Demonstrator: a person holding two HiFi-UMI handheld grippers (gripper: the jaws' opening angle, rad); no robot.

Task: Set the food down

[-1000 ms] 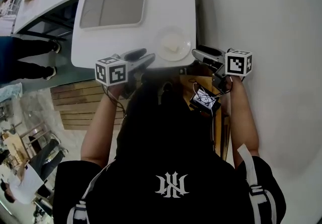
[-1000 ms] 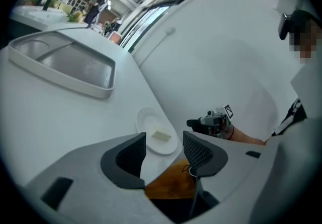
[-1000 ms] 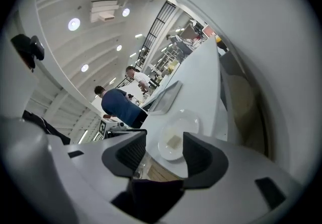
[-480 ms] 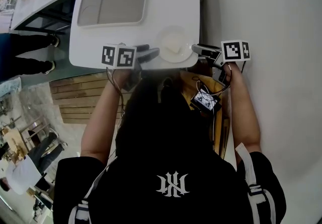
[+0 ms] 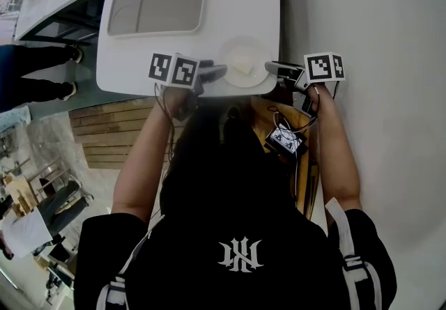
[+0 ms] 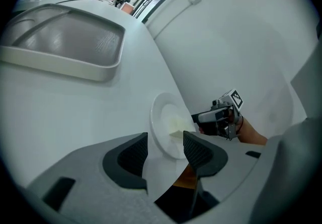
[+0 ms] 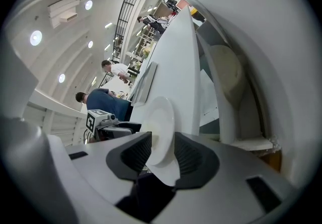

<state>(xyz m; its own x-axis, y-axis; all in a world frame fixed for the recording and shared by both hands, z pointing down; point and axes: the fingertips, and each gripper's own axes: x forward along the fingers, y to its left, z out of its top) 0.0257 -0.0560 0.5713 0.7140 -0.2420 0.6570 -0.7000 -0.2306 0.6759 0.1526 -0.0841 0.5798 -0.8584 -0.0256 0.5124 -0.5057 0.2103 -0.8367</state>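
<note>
A white plate (image 5: 227,51) with a pale piece of food (image 5: 240,63) on it rests on the white table (image 5: 139,58), near the front right corner. My left gripper (image 5: 212,72) is at the plate's left rim with its jaws wide open; the plate (image 6: 156,122) and food (image 6: 177,130) lie just beyond its fingertips. At the right rim is my right gripper (image 5: 275,68). Its jaws are closing, and the plate's rim (image 7: 162,117) stands between them with the pads close on both sides.
A shallow grey-white tray (image 5: 157,3) sits further back on the table. A white wall (image 5: 376,93) runs along the right. Wooden boards (image 5: 111,138) lie below the table's front edge. People and other tables are off to the left.
Both grippers have moved in to the plate, the left to its left rim, the right to its right rim. The right jaws have narrowed around the rim.
</note>
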